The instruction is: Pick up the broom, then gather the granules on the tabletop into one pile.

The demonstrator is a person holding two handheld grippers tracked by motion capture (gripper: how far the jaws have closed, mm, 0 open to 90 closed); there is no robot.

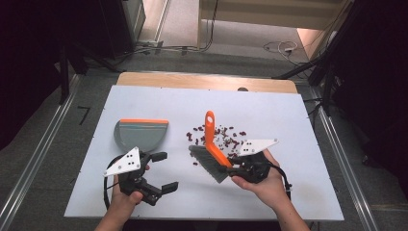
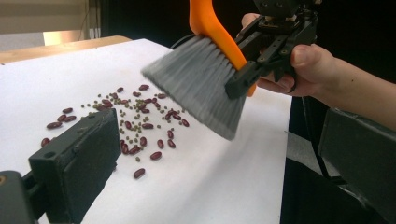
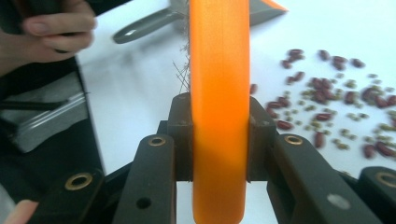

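Here: 1 brush (image 1: 210,151) clamped in right tongs (image 1: 234,168); left tongs (image 1: 162,171) wide, empty; 1 dustpan (image 1: 140,133).

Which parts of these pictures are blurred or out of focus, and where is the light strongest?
High view: the white table top is evenly lit, its surroundings dark, no hard shadows. Left gripper view: the brush bristles look soft, the beans fairly sharp. Right gripper view: the orange handle close to the lens is blurred, the beans behind it are soft, the table looks nearly overexposed.
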